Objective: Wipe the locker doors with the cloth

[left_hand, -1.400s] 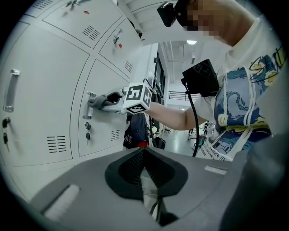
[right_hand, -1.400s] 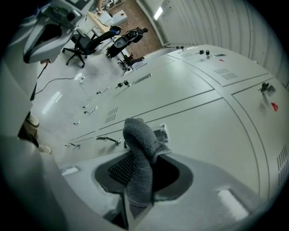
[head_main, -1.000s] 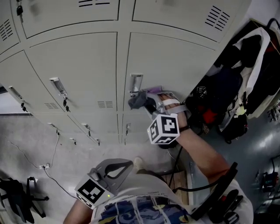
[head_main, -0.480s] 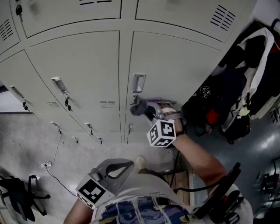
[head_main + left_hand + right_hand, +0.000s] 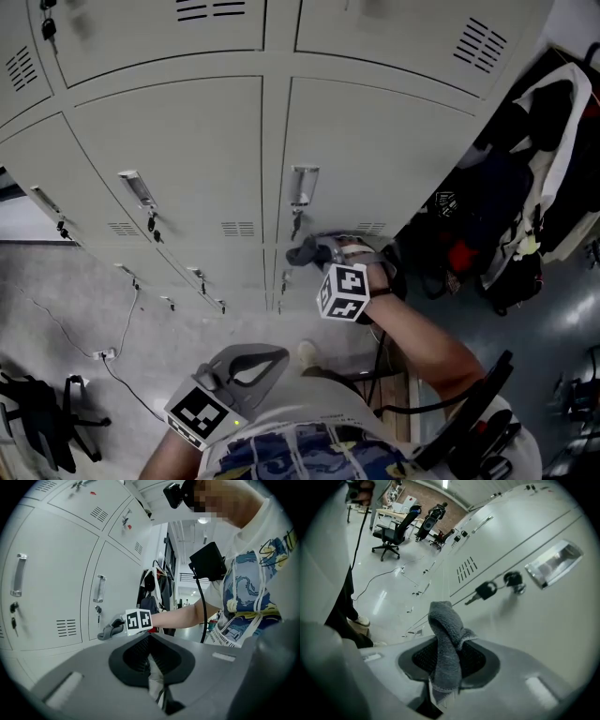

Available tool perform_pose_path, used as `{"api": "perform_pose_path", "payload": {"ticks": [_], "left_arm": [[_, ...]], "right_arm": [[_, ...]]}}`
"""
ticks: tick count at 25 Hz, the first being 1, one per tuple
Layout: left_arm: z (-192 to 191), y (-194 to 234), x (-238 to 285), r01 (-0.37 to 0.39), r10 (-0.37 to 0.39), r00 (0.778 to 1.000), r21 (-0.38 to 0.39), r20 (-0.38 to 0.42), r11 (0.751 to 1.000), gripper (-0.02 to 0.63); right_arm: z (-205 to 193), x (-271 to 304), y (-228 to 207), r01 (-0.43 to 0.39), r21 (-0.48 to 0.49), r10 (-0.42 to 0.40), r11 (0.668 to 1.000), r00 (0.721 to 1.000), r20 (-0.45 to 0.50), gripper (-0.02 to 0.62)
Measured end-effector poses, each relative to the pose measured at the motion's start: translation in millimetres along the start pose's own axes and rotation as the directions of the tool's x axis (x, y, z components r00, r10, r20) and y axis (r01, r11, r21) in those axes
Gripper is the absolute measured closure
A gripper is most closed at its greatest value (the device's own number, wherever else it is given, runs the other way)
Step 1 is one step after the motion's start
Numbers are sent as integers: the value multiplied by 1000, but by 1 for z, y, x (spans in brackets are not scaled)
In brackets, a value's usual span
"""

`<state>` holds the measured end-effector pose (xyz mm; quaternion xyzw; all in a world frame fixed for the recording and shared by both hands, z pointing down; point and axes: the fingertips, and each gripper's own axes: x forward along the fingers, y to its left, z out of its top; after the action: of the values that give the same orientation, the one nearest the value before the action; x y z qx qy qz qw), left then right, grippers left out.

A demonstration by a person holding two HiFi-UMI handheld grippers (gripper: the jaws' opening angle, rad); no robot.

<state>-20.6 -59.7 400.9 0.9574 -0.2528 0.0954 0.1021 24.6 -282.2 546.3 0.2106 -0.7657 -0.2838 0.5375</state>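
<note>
Right gripper is on the job, jaws clamped tight on the folded grey terry cloth, a thick loop of it poking out past the tips. It's working low on the right-hand pale grey metal locker door, just below the dark key hanging in the lock and under the recessed chrome pull handle, and from the head view the cloth looks to be up against the panel near its bottom edge. The left gripper sits this one out, down by the person's waist, well away from the lockers, jaws drawn together with nothing between them. To wipe well here, I'd say, lean the loop of cloth flat into the metal so fabric meets the door, not the hard jaw tips, since only a short length sticks out. Steer round that dangling key, because a snag could tug the cloth loose or twist the key. Overlapping passes across the panel look the way to go, and the handle recess and the vent slots want a gentler dab. Most of this door's face, by my reading, remains to be covered.
</note>
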Motion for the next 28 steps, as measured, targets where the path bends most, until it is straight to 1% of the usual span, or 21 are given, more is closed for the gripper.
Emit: {"api": "perform_pose_path", "payload": {"ticks": [2,4,6,8,11,14,17,19,21,24,26,28], "left_arm": [[1,-1,-1,1,-1,1000,0,2,1000,604],[1,-1,-2,3,-3,1000,2,5,1000,604],[1,-2,-2,6,-6,1000,6,7,1000,604],[2,-4,-3,12,-12,1000,10,10,1000,604],[3,-8,-4,20,-20,1000,18,14,1000,604],[4,-10,-5,24,-24,999,24,22,999,604],[4,-13,-6,27,-27,999,30,25,999,604],[5,-14,-7,26,-27,999,31,29,999,604],[6,-15,-7,21,-22,999,30,34,999,604],[5,-15,-10,11,-12,999,22,43,1000,604],[5,-13,-12,5,-6,999,22,37,1000,604],[5,-14,-12,5,-6,999,24,33,1000,604]], "right_arm": [[11,-23,-15,25,-2,-25,1000,1000,13,480],[27,-55,-39,69,-1,-69,998,997,44,479],[41,-90,-69,138,-17,-137,990,988,68,480],[53,-124,-103,222,-30,-219,974,972,90,480],[66,-171,-152,353,-41,-347,935,931,118,480],[86,-212,-193,469,-48,-458,882,876,152,480],[114,-243,-222,559,-52,-539,828,817,205,480],[128,-249,-235,595,-62,-569,801,790,227,480],[132,-246,-244,607,-70,-579,791,782,232,480],[129,-239,-242,617,-82,-588,783,776,227,480],[124,-231,-234,603,-82,-576,793,787,220,480],[117,-220,-223,579,-82,-554,811,805,211,480]]}}
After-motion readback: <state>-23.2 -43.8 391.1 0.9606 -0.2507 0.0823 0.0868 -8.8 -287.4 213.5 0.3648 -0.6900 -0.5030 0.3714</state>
